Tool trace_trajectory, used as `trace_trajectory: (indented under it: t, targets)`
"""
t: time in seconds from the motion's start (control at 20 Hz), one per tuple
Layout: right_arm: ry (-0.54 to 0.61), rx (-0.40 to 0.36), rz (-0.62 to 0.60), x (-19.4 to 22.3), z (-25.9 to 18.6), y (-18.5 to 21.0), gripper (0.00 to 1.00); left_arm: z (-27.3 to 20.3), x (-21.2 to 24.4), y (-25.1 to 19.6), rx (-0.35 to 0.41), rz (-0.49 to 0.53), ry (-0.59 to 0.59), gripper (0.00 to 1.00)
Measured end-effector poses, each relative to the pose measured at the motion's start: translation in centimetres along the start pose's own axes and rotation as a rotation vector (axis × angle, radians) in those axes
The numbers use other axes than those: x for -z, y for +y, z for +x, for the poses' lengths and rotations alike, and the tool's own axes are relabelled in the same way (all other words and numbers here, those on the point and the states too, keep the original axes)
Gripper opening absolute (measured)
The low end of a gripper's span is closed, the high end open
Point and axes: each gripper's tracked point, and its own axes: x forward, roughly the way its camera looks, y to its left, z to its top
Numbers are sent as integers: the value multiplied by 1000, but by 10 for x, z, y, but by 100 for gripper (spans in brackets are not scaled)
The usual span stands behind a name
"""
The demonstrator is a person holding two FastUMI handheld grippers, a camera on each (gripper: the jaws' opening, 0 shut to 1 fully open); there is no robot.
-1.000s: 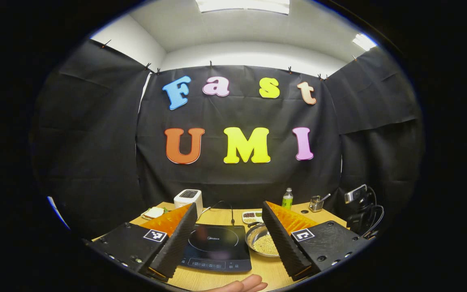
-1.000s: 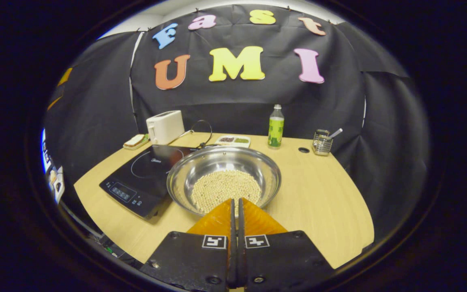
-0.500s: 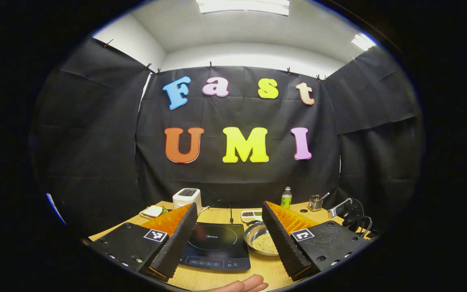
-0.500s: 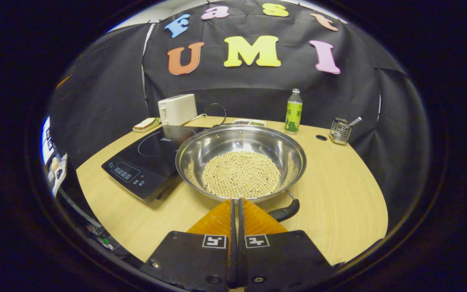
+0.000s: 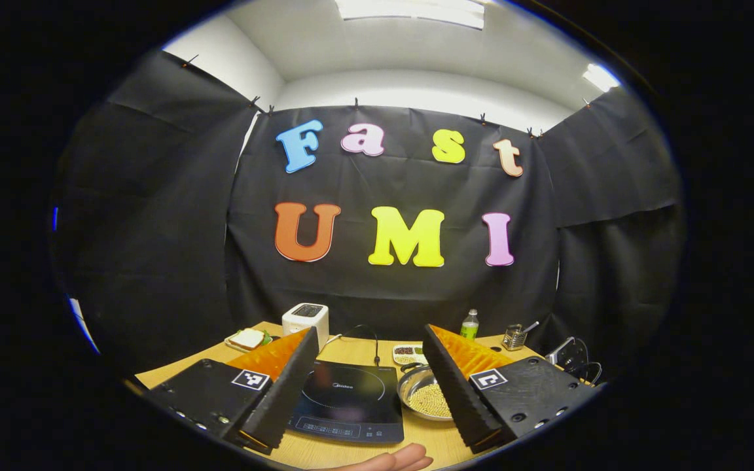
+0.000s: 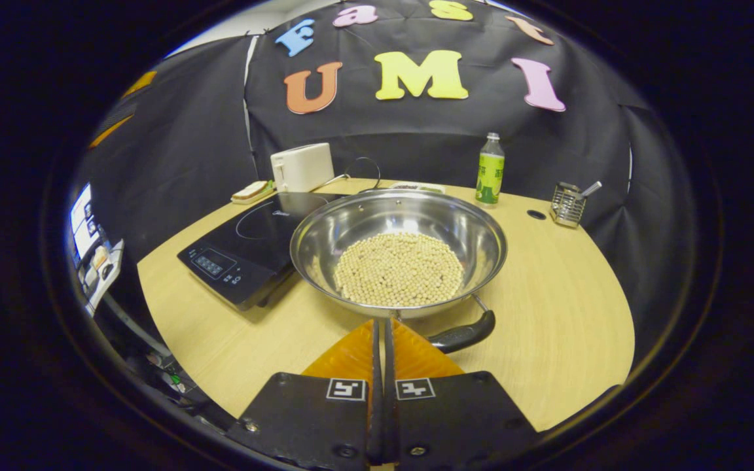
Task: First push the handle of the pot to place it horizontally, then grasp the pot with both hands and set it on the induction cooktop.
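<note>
Steel pot point(image 6: 398, 248) w/ beans sits beside cooktop point(image 6: 252, 242), handle point(image 6: 462, 335) not yet pushed: right claw point(image 6: 380, 327) closed, empty (left claw point(image 5: 367, 366) wide open).

Illumination is overhead and even. In the left gripper view, two ceiling lights point(image 5: 410, 10) at the top and upper right of the frame are overexposed. In the right gripper view, the pot point(image 6: 398, 252) at frame center shows bright glare on its inner wall and casts a soft shadow on the tabletop point(image 6: 567, 314) below its rim. Both views are sharp at center. Fisheye distortion bends straight edges toward the borders, where brightness falls off.
</note>
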Motion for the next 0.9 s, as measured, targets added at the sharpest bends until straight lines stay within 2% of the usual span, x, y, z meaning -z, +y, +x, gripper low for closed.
trace_trajectory:
  t: [0.25,0.35,0.4,0.6,0.7,0.9]
  targets:
    - [10,6,-8,1,-1,-20,4,19,-1,-8,6,4,28,96]
    - [16,5,-16,0,0,-30,1,26,0,-14,20,6,40,95]
    - [19,6,-22,-1,1,-35,4,29,-1,-15,19,16,44,96]
    - [33,37,-4,-7,6,-65,4,47,2,-15,-11,59,64,96]
    - [40,47,3,-8,10,-76,1,57,5,-17,-23,61,81,96]
    - [76,68,-5,-4,19,-94,4,76,9,-26,-15,45,106,96]
